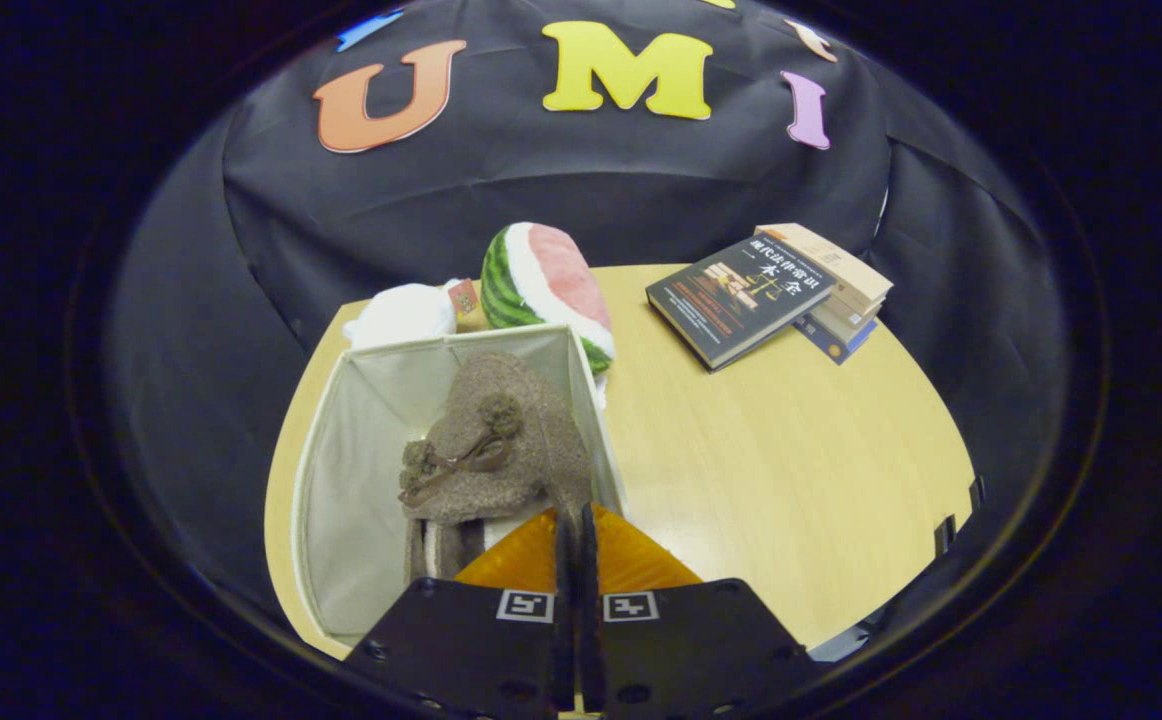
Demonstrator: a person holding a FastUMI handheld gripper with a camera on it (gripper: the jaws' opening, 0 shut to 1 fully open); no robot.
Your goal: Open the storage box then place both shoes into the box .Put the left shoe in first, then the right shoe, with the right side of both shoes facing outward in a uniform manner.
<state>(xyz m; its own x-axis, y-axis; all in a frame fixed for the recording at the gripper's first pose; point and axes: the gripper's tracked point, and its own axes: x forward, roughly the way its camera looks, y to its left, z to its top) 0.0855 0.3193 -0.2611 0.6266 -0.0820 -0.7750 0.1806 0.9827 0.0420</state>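
A white fabric storage box (341, 470) stands open on the wooden table, just ahead and left of my fingers. A brown fuzzy shoe (511, 440) with pom-pom laces hangs inside the box against its right wall. My gripper (574, 525) is shut on the shoe's rear rim, its fingers pressed together with the thin edge between them. Below the shoe, near the box's front, brown and white stripes (441, 550) show; I cannot tell whether they belong to a second shoe.
A watermelon plush (541, 280) and a white plush (401, 315) sit right behind the box. A stack of books (771, 295) lies at the table's far right. Bare tabletop (791, 450) stretches right of the box to the rounded edge.
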